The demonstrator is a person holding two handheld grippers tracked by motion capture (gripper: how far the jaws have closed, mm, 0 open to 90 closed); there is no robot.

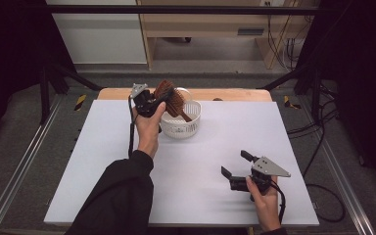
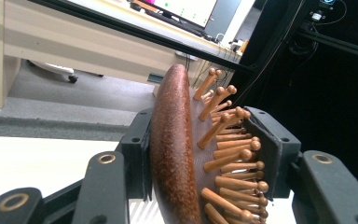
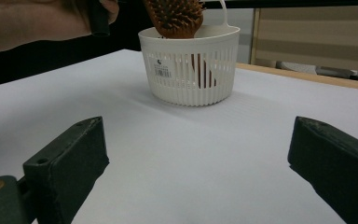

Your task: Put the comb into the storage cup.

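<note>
While its jaws clamp the head of a wooden hairbrush (image 2: 177, 154) from both sides, one pad on the smooth back and the other against the pin tips, the left gripper (image 1: 149, 104) holds the brush at the rim of a white slotted basket (image 1: 192, 126) near the far edge of the table (image 1: 127, 147). The handle points down into the basket, the head tilted above the rim. The step in hand looks like lowering the brush in, or lifting it out; either way the move should run along the handle's line, so that it does not lever against the light plastic wall and tip or drag the basket, which nothing steadies. Any release is best made only once the handle end rests on the basket floor and the head leans on the rim.

The right gripper (image 1: 239, 170), well apart at the near right of the table, rests with its jaws spread wide and nothing between them, aimed toward the basket.

The brush is reddish-brown, oval and speckled, with a rounded polished back and rows of round-tipped wooden pins (image 2: 223, 140). The basket is round, thin-walled and ribbed with vertical slots, with a looped handle (image 3: 223, 11) and a small printed label (image 3: 163, 69). The table top is matt white
</note>
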